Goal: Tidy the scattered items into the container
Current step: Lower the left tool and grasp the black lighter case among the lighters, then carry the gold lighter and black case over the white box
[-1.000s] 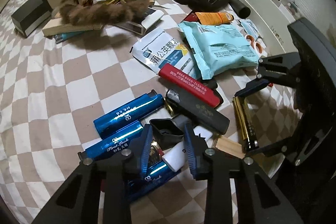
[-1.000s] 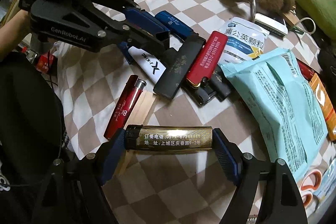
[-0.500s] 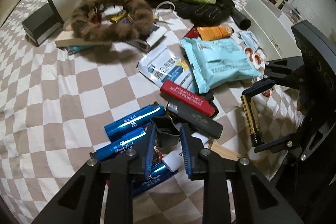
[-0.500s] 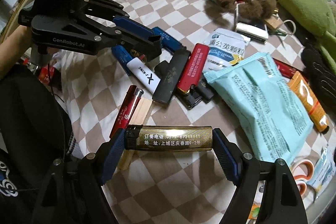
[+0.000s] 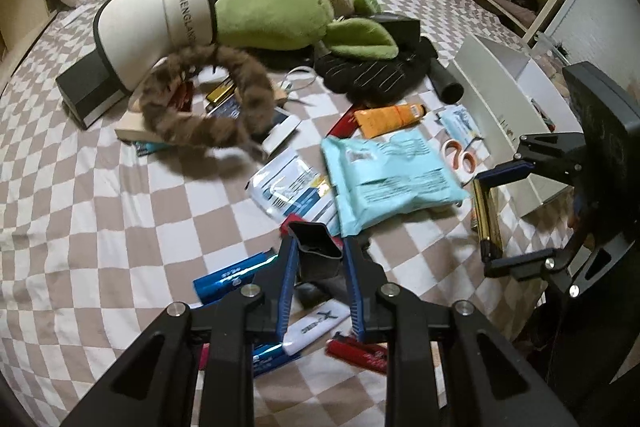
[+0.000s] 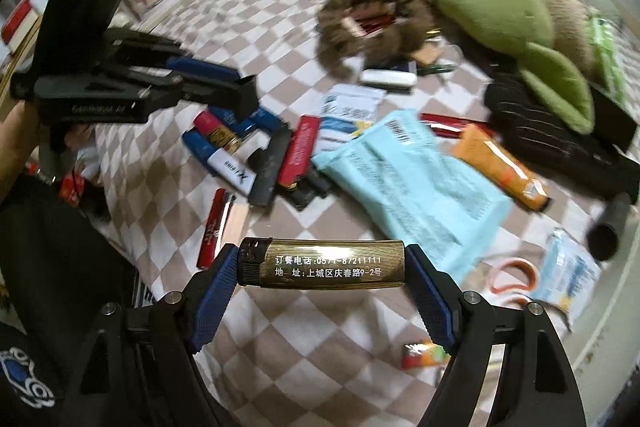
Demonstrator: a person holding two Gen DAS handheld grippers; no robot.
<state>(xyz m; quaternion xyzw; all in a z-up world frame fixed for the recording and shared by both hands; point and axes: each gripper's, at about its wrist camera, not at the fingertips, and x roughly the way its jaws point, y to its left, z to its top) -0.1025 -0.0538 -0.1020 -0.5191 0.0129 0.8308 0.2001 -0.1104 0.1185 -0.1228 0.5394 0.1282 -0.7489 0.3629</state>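
My left gripper point(image 5: 317, 251) is shut on a small black lighter point(image 5: 318, 247) and holds it above the checked bedspread. My right gripper point(image 6: 322, 263) is shut on a gold lighter point(image 6: 324, 264), held crosswise by its ends; it also shows in the left wrist view point(image 5: 487, 215). Below lie blue lighters point(image 5: 232, 273), a white lighter point(image 5: 316, 325), a red lighter point(image 5: 358, 353) and a long black lighter point(image 6: 272, 167). A white container point(image 5: 504, 115) stands open at the right, beyond my right gripper.
A teal pouch point(image 5: 384, 179), a white sachet point(image 5: 292, 189), an orange tube point(image 5: 386, 115), scissors point(image 5: 460, 157), a furry brown ring point(image 5: 204, 103), a cream cap point(image 5: 160, 23), a green plush point(image 5: 276, 15) and black gloves point(image 5: 372, 71) lie scattered on the bed.
Both grippers have risen away from the bedspread with their lighters. The black lighter has come up off the pile in my left gripper.
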